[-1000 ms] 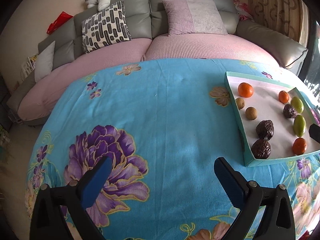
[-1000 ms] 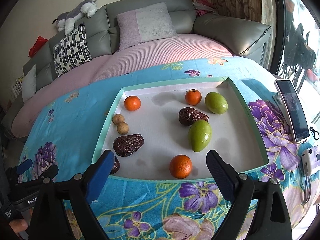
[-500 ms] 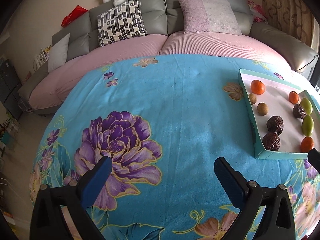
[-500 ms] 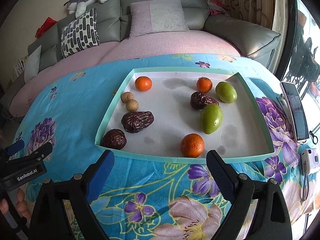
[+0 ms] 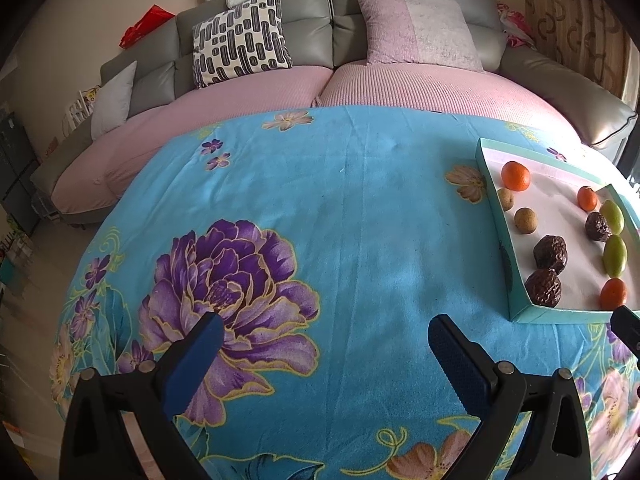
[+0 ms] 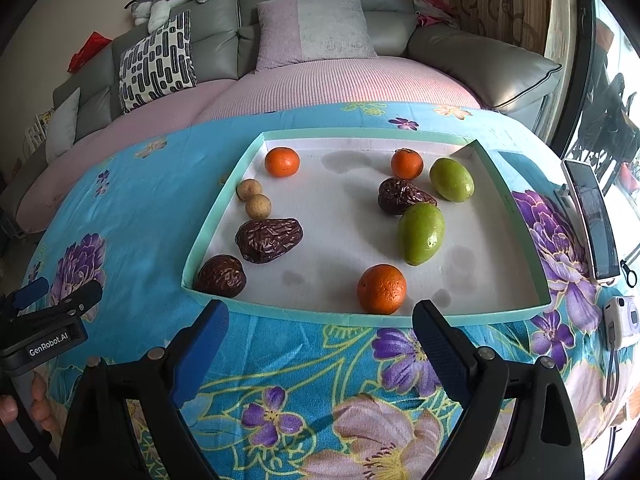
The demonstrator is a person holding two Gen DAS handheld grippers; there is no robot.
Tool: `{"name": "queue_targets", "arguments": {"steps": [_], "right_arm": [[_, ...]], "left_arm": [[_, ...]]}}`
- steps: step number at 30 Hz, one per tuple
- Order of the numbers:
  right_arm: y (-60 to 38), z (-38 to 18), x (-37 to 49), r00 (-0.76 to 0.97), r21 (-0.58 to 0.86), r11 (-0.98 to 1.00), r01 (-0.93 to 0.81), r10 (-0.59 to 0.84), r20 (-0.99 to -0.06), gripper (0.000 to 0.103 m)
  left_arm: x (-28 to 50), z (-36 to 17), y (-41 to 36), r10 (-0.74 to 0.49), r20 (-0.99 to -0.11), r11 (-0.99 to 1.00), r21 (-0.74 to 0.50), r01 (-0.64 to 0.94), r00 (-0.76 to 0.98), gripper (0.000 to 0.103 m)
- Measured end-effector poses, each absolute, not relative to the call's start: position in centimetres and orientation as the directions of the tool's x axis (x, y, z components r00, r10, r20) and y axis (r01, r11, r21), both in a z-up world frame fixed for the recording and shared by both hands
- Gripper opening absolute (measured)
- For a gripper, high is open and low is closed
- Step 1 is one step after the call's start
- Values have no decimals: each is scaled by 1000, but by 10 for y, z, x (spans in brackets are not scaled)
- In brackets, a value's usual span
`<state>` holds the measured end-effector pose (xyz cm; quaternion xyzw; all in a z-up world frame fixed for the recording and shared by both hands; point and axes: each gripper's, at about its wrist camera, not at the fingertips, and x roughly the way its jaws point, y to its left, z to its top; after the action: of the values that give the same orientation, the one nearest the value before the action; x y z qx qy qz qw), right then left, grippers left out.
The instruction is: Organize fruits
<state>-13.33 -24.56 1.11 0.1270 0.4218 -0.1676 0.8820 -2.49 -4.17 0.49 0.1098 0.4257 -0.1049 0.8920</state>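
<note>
The sofa (image 6: 320,40) is grey with pink seat covers and stands beyond the tray (image 6: 224,216), behind the table; the tablecloth (image 5: 360,220) is blue with purple flowers and lies under the tray on all sides.

The tray is teal-rimmed with a white floor; it holds all the fruit listed below.

The left gripper (image 5: 320,356) hangs well to the left of the tray, over bare cloth; its jaws are spread wide and hold nothing. The right gripper (image 6: 320,340) hangs just in front of the tray's near rim; its jaws are likewise spread wide and empty.

A phone (image 6: 592,220) lies on the cloth just right of the tray; a small white camera (image 6: 620,320) lies off the tray's near right corner.

Fruit inside the tray:
- two green mangoes; one (image 6: 421,234) right of centre, one (image 6: 451,180) near the far right corner;
- three dark wrinkled dates; one (image 6: 268,240) left of centre, one (image 6: 222,276) in the near left corner, one (image 6: 402,196) touching the centre mango;
- three oranges; one (image 6: 381,289) at the near rim, one (image 6: 282,162) at the far left, one (image 6: 407,164) at the far right;
- two small tan longans (image 6: 258,206) against the left wall, touching each other.
</note>
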Motion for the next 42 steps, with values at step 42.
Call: {"name": "queue_targets", "arguments": {"steps": [42], "right_arm": [[-245, 1, -130, 565, 72, 918, 389, -176, -806, 94]], "left_arm": [[-26, 2, -47, -163, -789, 942, 54, 332, 592, 103]]}}
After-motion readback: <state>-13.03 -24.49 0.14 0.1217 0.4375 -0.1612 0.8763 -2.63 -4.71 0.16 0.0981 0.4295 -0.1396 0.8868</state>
